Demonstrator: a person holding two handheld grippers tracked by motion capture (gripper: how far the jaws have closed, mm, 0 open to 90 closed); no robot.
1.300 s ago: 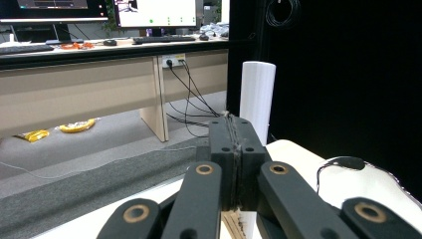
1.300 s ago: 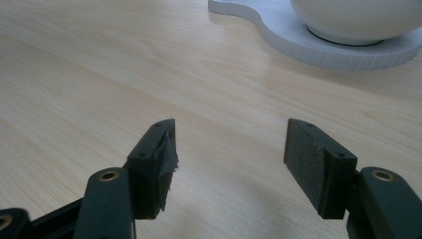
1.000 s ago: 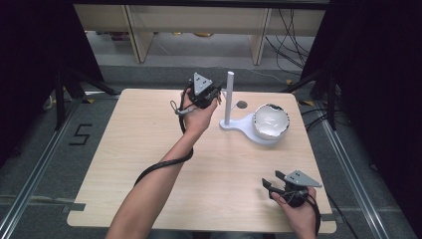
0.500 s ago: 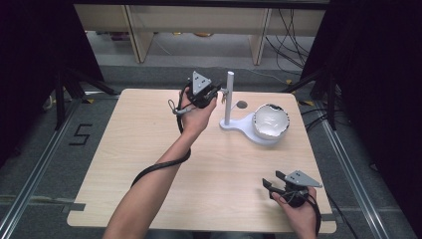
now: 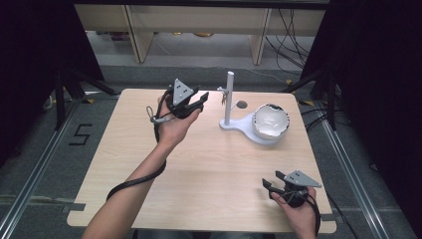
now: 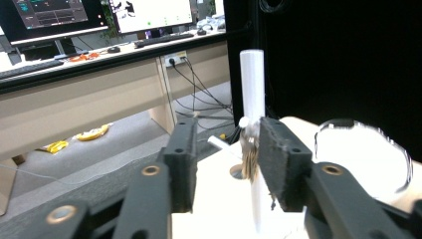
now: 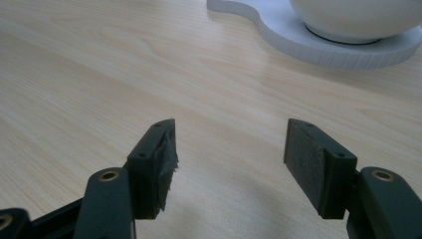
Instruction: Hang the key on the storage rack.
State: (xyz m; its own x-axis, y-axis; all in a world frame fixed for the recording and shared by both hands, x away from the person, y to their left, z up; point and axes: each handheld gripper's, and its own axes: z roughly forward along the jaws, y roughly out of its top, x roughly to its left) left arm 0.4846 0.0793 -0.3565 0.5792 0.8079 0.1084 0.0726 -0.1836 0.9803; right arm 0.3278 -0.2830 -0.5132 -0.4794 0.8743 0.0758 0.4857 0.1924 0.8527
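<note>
The left tool (image 5: 199, 103) has drawn left, away from the post (image 5: 229, 97), its jaws just opened and empty. What look like keys (image 6: 249, 155) hang on the post's peg. The right tool (image 5: 271, 185) rests open, empty, near right on the bench (image 5: 209, 164).

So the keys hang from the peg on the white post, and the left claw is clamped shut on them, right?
Not quite. The keys do hang from the peg on the white post, but the left claw is open, pads clear of them; its jaws have just been opening. The left gripper view shows it.
</note>
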